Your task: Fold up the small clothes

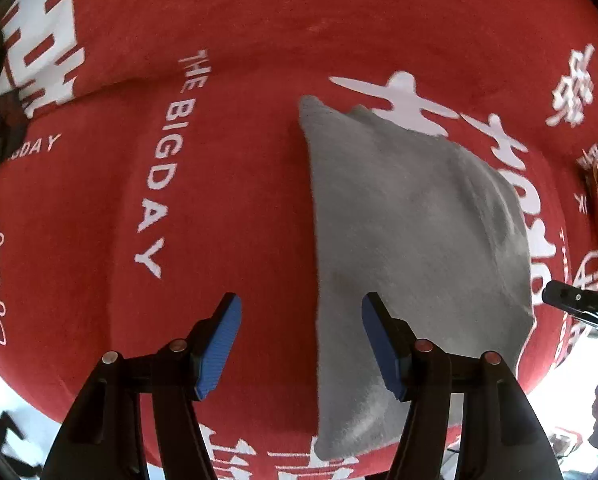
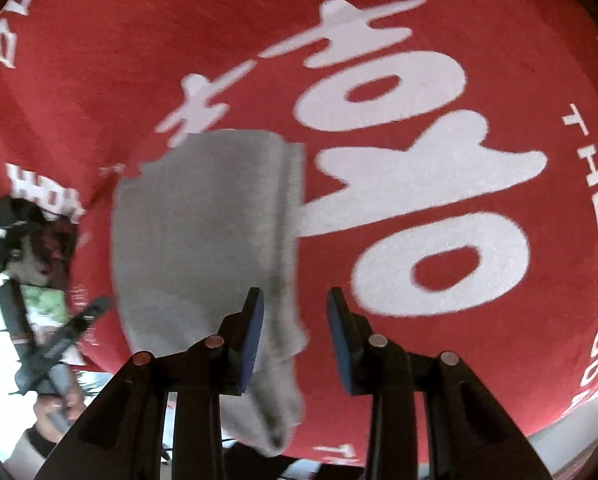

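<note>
A small grey garment lies folded flat on a red blanket with white lettering. My left gripper hangs over the garment's straight left edge. It is open, with nothing pressed between its blue pads. In the right wrist view the same grey garment lies left of centre. My right gripper is open above its right edge, where a loose fold of the cloth lies below the gap. The right gripper's black tip shows at the far right of the left wrist view.
The red blanket spreads on all sides and ends near the bottom of both views, with a pale floor beyond. A hand holds the left gripper's handle. A dark patterned bundle lies at the left.
</note>
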Demonstrator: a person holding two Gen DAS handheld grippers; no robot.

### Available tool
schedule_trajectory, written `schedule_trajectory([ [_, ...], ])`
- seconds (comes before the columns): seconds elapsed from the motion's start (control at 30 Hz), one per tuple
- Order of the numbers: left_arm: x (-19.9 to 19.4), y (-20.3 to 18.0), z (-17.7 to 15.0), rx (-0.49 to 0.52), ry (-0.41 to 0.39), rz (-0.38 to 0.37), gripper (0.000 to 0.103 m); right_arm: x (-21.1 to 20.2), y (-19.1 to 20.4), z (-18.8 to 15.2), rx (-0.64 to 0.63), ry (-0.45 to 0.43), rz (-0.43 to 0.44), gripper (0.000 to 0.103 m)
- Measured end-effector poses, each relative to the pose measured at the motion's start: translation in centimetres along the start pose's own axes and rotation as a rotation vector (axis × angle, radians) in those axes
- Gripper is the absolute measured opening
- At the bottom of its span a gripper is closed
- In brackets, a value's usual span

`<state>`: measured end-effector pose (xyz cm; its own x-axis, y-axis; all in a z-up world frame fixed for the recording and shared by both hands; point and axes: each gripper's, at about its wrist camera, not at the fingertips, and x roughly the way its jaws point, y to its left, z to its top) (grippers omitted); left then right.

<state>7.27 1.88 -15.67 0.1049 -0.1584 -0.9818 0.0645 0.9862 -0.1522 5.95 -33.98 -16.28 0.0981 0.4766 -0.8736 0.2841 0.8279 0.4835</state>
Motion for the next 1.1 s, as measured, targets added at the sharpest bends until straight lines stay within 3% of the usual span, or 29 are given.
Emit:
schedule_trajectory([
  [0.23,0.7,-1.8,-0.9,0.024,0.033,0.000,0.064,3.6,0.9,-2.1,0.124,0.121,0.064,0.043],
  [0.27,0.7,-1.9,-0.9,0.026,0.031,0.005,0.064,3.8,0.9,-2.1,0.139,0.112,0.068,0.039],
  [0.3,0.7,-2.0,-1.0,0.029,0.029,0.009,0.064,3.6,1.1,-2.0,0.136,0.092,0.082,0.018],
  [0.33,0.9,-2.0,-1.2,0.032,0.028,0.011,0.064,3.4,1.6,-1.8,0.107,0.078,0.075,0.016],
  [0.43,1.6,-2.1,-1.6,0.035,0.044,0.006,0.064,3.2,3.4,-2.0,-0.065,0.060,-0.097,0.015],
  [0.53,1.7,-2.2,-1.6,0.026,0.051,0.006,0.064,4.4,3.5,-2.6,-0.130,0.066,-0.178,0.015],
  [0.9,1.6,-2.2,-1.7,0.027,0.065,0.006,0.064,2.3,1.8,-3.6,-0.033,0.050,-0.152,0.018],
  [1.1,1.5,-2.4,-1.6,0.034,0.070,0.012,0.064,0.6,3.3,-4.2,-0.028,0.010,-0.177,0.018],
])
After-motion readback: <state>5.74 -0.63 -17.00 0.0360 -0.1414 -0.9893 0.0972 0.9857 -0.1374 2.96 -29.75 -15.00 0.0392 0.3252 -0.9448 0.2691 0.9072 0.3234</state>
